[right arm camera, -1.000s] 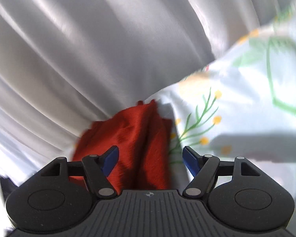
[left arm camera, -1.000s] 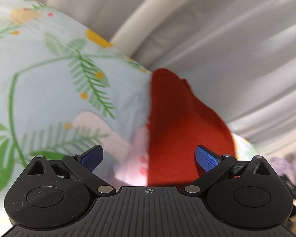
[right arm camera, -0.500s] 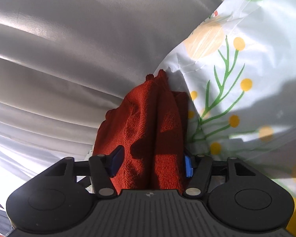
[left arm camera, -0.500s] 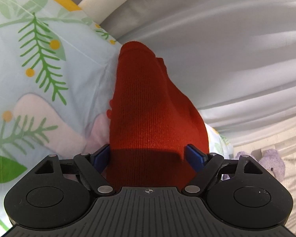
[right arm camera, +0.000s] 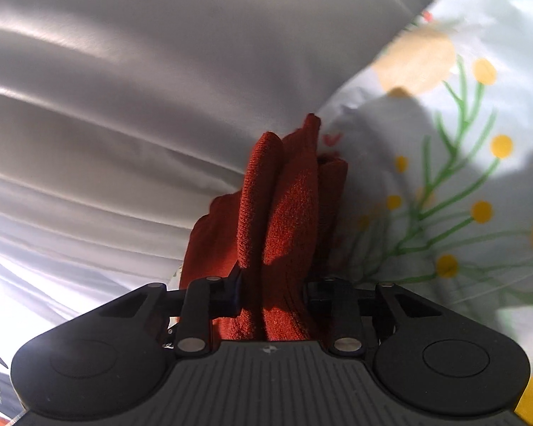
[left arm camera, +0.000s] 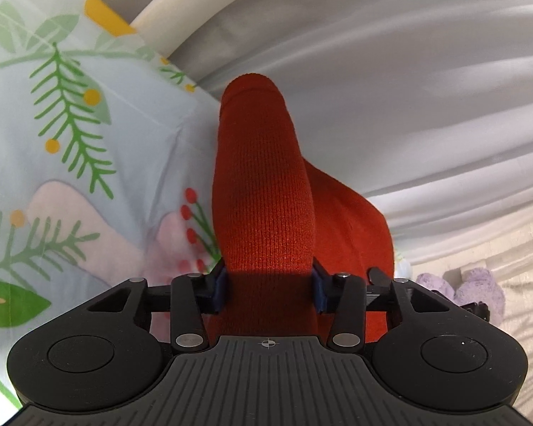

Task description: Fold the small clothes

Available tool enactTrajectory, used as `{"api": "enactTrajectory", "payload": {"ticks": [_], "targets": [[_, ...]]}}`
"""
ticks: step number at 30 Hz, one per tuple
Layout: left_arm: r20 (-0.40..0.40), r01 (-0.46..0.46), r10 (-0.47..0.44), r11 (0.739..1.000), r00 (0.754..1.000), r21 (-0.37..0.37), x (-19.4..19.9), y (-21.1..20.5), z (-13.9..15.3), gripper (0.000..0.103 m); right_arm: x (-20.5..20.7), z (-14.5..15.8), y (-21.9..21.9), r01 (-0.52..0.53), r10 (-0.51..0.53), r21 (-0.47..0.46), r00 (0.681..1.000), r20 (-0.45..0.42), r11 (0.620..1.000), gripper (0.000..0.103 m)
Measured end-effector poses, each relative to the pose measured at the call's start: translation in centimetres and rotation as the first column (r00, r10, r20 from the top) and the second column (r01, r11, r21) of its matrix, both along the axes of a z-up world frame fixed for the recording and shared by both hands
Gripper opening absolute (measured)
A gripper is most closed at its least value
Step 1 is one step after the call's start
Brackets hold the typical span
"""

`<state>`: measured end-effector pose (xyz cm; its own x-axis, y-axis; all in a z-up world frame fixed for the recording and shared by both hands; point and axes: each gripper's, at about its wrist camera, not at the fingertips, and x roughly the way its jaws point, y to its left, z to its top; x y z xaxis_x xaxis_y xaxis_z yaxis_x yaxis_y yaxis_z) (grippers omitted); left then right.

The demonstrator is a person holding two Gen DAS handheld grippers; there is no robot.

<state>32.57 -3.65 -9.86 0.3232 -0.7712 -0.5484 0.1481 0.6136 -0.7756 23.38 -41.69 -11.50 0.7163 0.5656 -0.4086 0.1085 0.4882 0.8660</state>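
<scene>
Left wrist: red knit garment (left arm camera: 263, 191) pinched between the clenched left gripper's (left arm camera: 269, 289) pads.

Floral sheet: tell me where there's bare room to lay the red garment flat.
Left wrist view: the floral sheet lies bare left of the red knit garment, up to its edge by the grey curtain. Right wrist view: it is bare right of the garment. Crowded: the sheet's edge where the garment sits, and the purple plush toy beyond.
</scene>
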Motion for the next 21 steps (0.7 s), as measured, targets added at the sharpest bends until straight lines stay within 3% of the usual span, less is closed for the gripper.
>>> {"api": "enactTrajectory", "payload": {"ticks": [12, 16, 21], "targets": [[0.069, -0.041, 0.042, 0.999, 0.997, -0.013, -6.0, 5.8, 7.6, 0.048, -3.2, 5.8, 4.2, -0.085, 0.081, 0.041, 0.992, 0.099, 0.996, 0.026], [0.094, -0.066, 0.064, 0.998, 0.994, 0.024, -8.0, 7.9, 8.1, 0.048, -3.9, 6.6, 6.6, -0.134, 0.129, 0.05, 0.987, 0.101, 0.99, 0.026], [0.133, -0.111, 0.096, 0.988, 0.986, 0.108, -10.0, 10.1, 6.1, 0.049, -4.3, 5.5, 9.6, -0.178, 0.176, 0.054, 0.983, 0.046, 0.983, 0.026]]}}
